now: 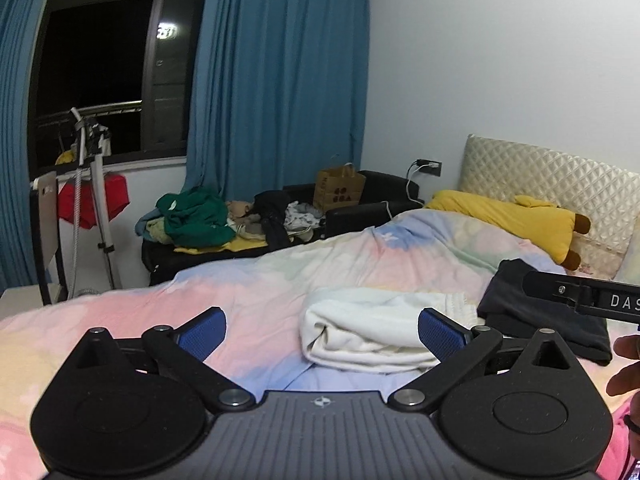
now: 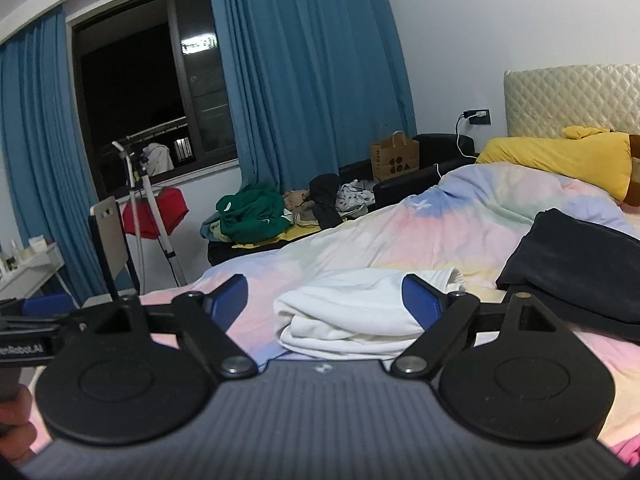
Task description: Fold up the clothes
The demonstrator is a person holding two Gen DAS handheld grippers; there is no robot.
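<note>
At the far left a blue curtain (image 1: 16, 120) frames a dark window (image 1: 100, 60); below the window a white stand (image 1: 100, 200) rises beside a red cloth (image 1: 114, 196); in the right wrist view a white tabletop (image 2: 32, 270) with small items sits at the left edge. Further right a low black couch (image 1: 224, 254) carries a heap of clothes, a green garment (image 1: 196, 216) on top, and a brown paper bag (image 1: 340, 189) stands at its far end, near a wall socket (image 1: 430, 167) with a plugged cable.

The bed is covered by a pastel quilt (image 1: 280, 280). The left claw (image 1: 322, 330) hangs over the quilt with its blue pads spread wide, gripping nothing; a folded white garment (image 1: 372, 332) lies on the quilt just ahead of it, its right part passing behind the right pad. The right claw (image 2: 326, 302) is likewise spread wide and empty; the same white garment (image 2: 352, 312) sits between its fingers in the view, though contact cannot be told.

To the right of the white garment a folded dark garment (image 1: 532, 304) rests on the quilt, just beside it; beyond that a yellow plush pillow (image 1: 508, 216) lies against the quilted headboard (image 1: 552, 176); a hand (image 1: 624, 364) shows at the right edge of the left wrist view.
</note>
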